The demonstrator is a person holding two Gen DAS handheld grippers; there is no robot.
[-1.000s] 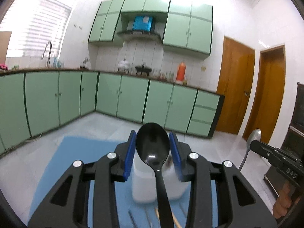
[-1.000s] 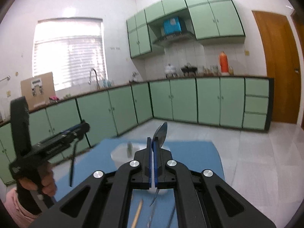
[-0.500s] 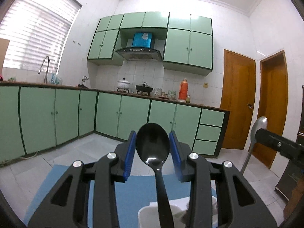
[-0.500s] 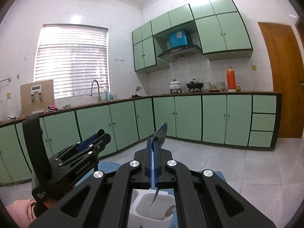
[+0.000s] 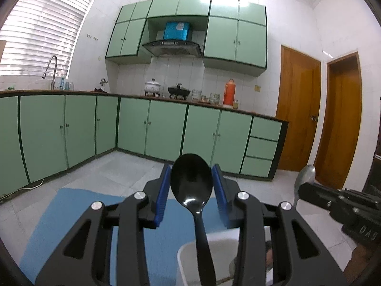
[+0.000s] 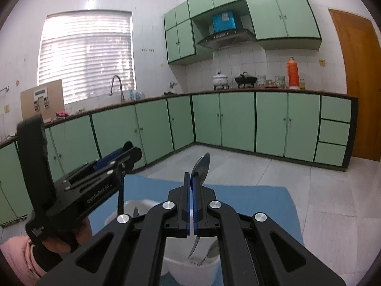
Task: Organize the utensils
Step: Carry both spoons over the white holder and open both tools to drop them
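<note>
Left claw [image 5: 191, 186]: blue pads partly spread, pinching the bowl of a black plastic spoon [image 5: 191, 183], handle hanging into a white plastic utensil holder [image 5: 190, 257] on the blue-matted bench [image 5: 78, 212]. Right claw [image 6: 191, 186]: pads pressed together on a steel spoon [image 6: 202, 166], bowl up, handle tip over the same holder [image 6: 190, 269].

Bright daylight through the blinds [image 6: 85, 54], ceiling-light glare on cabinets [image 5: 204, 0], fisheye-bent edges.

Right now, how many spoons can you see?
2: a black spoon in the left gripper, a metal spoon in the right gripper. The white holder may hide more.
</note>
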